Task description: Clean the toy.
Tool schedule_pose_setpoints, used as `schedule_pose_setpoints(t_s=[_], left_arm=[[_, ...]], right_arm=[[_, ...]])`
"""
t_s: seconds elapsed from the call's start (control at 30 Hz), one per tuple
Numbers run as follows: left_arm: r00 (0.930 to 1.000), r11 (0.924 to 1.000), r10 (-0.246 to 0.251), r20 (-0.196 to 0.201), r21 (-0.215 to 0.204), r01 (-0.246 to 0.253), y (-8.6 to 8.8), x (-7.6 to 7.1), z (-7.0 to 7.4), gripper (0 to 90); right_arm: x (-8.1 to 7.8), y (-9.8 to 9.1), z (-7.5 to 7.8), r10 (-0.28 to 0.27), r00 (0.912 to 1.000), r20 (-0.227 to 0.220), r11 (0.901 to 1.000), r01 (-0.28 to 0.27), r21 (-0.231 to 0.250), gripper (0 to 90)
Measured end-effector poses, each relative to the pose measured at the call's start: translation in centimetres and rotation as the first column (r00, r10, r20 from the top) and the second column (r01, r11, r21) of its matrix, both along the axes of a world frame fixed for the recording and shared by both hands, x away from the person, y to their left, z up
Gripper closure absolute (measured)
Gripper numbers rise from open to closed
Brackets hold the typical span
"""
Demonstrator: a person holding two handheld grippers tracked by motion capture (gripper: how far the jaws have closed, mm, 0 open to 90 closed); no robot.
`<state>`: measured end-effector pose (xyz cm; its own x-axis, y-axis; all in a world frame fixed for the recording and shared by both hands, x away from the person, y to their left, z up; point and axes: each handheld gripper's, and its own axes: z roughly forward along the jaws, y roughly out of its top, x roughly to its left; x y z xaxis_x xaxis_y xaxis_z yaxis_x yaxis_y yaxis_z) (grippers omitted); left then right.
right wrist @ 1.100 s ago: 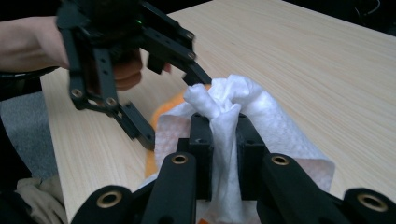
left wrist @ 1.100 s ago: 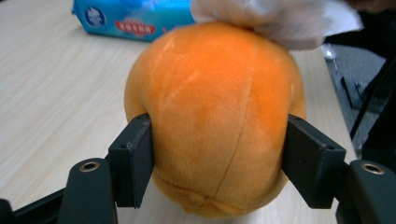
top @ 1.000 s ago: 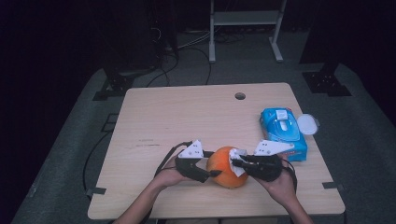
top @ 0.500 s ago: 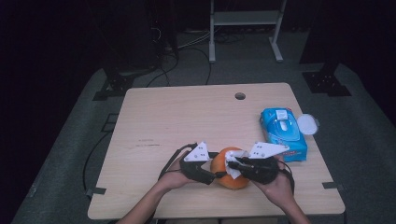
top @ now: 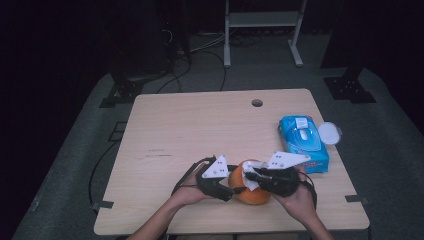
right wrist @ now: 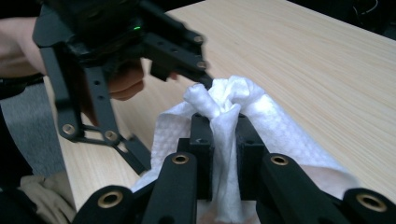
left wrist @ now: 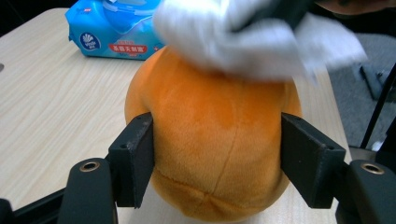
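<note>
An orange plush ball point(top: 252, 192) point(left wrist: 215, 144) rests on the wooden table point(top: 200, 130) near its front edge. My left gripper point(top: 227, 187) point(left wrist: 217, 158) is shut on it, one pad pressing each side. My right gripper point(top: 250, 176) point(right wrist: 219, 135) is shut on a bunched white wipe point(right wrist: 229, 107) point(top: 247, 177) point(left wrist: 247, 42) and holds it against the top of the ball. In the right gripper view the left gripper's black frame point(right wrist: 121, 51) stands just beyond the wipe.
A blue pack of wet wipes point(top: 302, 142) point(left wrist: 112, 32) lies at the table's right side, with a round white lid point(top: 330, 132) beside it. A cable hole point(top: 257, 103) sits near the far edge. Stands and cables crowd the dark floor behind.
Both hands and the ball have shifted slightly toward the front of the table. The right gripper's wipe has slid a little over the ball's top.
</note>
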<state>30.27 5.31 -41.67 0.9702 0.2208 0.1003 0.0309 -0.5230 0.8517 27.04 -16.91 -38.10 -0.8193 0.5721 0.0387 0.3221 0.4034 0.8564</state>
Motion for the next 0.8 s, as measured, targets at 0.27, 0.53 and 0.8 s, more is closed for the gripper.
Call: schedule_pose_setpoints(t_s=[0.27, 0.53, 0.8], left_arm=[[1.0, 1.0, -0.001, 0.002, 0.009, 0.001, 0.3, 0.1, -0.1, 31.9], [0.9995, 0.9997, 0.023, -0.022, -0.004, -0.023, 0.8, 0.7, -0.3, 32.8], [0.9994, 0.9996, 0.026, -0.024, 0.004, -0.026, 1.1, 0.7, -0.5, 34.1]], right_arm=[[-0.1, 1.3, -0.1, 0.029, 0.9996, 0.007, 0.9994, -0.029, -0.017, 80.3], [0.2, -1.3, -0.6, -0.037, 0.9993, -0.002, 0.9993, 0.037, -0.001, 80.2], [-0.1, 0.7, -0.7, 0.025, 0.9997, 0.006, 0.9993, -0.025, -0.028, 80.3]])
